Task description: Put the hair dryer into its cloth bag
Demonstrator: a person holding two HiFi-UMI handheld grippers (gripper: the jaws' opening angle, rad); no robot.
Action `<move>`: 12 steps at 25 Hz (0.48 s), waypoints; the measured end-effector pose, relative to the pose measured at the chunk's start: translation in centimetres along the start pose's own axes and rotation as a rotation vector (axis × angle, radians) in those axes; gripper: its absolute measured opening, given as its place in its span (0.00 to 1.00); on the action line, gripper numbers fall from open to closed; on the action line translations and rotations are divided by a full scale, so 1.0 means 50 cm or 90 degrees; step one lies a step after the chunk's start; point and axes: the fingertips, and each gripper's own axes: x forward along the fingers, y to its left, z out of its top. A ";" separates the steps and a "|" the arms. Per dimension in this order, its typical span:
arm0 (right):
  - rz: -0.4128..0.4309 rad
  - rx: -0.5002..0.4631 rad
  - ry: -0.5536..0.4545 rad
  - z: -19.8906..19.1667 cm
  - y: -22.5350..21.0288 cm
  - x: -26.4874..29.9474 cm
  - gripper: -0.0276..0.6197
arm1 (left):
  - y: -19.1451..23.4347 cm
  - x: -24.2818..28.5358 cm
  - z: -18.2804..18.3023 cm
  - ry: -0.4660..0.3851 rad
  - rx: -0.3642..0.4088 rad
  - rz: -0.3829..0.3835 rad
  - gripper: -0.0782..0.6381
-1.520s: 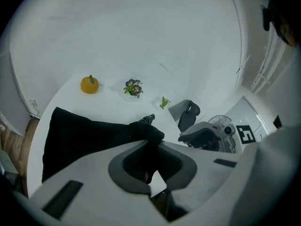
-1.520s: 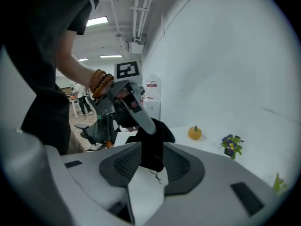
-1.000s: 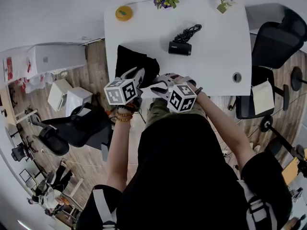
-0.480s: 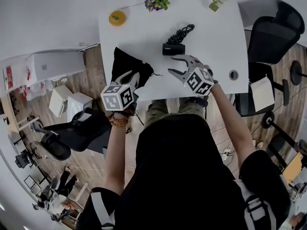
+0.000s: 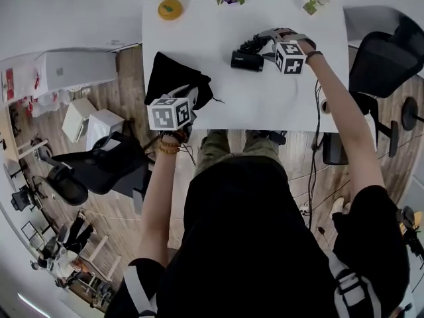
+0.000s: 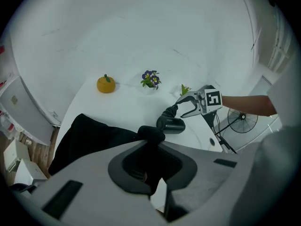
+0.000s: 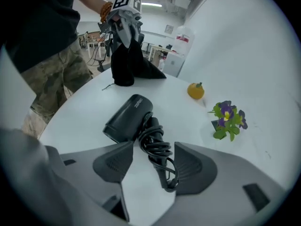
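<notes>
You get bright, even light from the long ceiling strip lamps [image 7: 151, 4]; shadows on the white rectangular table [image 5: 265, 105] are faint. The black cloth bag [image 5: 173, 78] loses fold detail. Fisheye edges bend, corners blacken.

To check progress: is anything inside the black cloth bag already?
The inside of the cloth bag is not visible: the left gripper pinches its bunched cloth. The hair dryer is not in it; it lies on the table, apart from it.
</notes>
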 end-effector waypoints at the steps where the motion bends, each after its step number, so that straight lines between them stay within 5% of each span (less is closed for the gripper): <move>1: 0.008 -0.017 0.012 -0.008 -0.006 0.010 0.46 | 0.005 0.007 -0.003 0.000 0.000 0.004 0.16; 7: 0.062 -0.104 0.070 -0.011 -0.006 0.081 0.47 | 0.022 0.040 -0.020 0.000 0.005 0.022 0.16; 12: 0.073 -0.096 0.077 -0.023 -0.007 0.111 0.49 | 0.035 0.056 -0.035 0.001 0.007 0.036 0.16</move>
